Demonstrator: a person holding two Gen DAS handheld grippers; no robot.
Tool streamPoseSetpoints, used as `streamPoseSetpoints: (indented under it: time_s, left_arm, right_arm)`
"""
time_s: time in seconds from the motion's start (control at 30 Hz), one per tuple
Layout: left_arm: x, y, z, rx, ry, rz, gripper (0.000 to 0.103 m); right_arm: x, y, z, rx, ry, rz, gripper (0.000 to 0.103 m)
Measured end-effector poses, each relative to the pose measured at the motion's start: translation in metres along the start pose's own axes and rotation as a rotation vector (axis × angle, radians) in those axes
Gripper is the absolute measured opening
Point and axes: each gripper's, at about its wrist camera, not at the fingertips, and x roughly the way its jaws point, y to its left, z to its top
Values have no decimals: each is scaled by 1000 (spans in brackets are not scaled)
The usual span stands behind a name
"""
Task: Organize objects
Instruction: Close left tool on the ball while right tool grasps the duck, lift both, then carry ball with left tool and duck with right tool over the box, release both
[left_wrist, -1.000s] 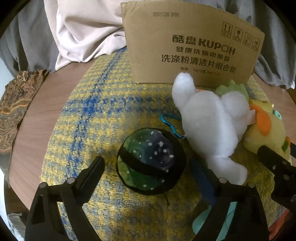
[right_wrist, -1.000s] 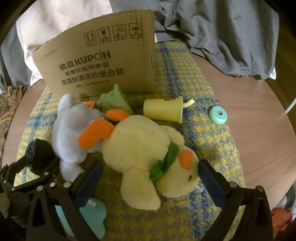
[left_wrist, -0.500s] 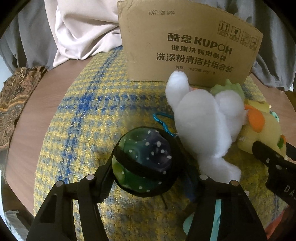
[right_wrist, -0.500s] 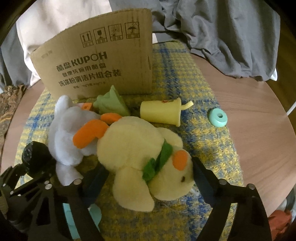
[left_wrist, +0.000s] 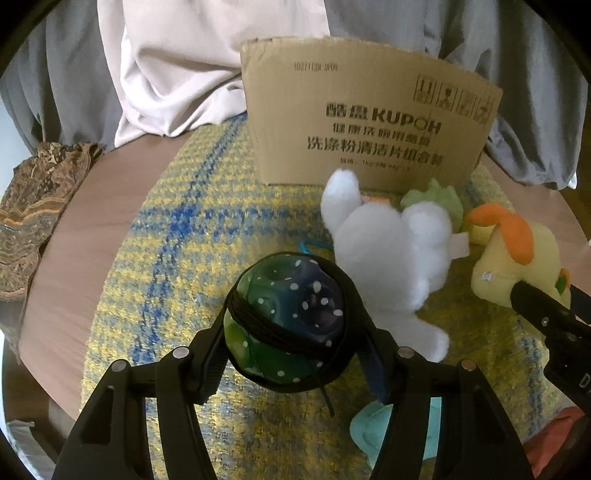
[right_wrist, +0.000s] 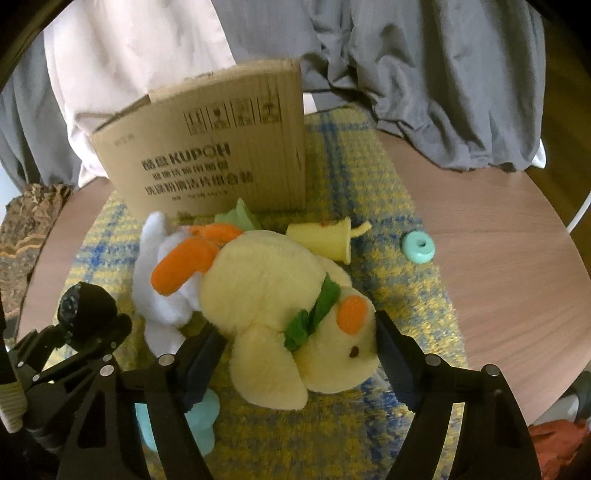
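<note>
My left gripper (left_wrist: 291, 354) is shut on a dark green and blue dotted ball (left_wrist: 288, 317) with a black band, lifted a little above the yellow and blue woven mat (left_wrist: 177, 236). My right gripper (right_wrist: 299, 358) is shut on a yellow plush duck (right_wrist: 273, 306) with orange ears and a green scarf, also raised off the mat. A white plush rabbit (left_wrist: 388, 258) lies between them; it also shows in the right wrist view (right_wrist: 159, 295). A cardboard box (left_wrist: 369, 125) stands at the back of the mat.
A yellow toy cup (right_wrist: 321, 240) lies on its side by the box (right_wrist: 221, 162). A teal ring (right_wrist: 417, 247) sits at the mat's right edge. A teal toy (left_wrist: 373, 432) lies near me. Grey and white cloths (right_wrist: 424, 74) hang behind the round wooden table (right_wrist: 517, 266).
Both grippers closed: the left on the dotted ball, the right on the yellow duck. Both have since risen and pulled back with their loads.
</note>
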Motion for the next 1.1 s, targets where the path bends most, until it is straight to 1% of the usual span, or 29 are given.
streamPoseSetpoints:
  time_s: [0.4, 0.6, 1.1]
  left_arm:
    - [-25, 1, 16, 4, -57, -5, 61]
    - [-36, 1, 27, 7, -92, -2, 61]
    - [-66, 6, 75, 11, -209, 0, 61]
  right_arm:
    - [-24, 0, 12, -2, -62, 13, 78]
    - [-38, 2, 22, -6, -107, 14, 78]
    - [-68, 13, 63, -18, -229, 21, 78]
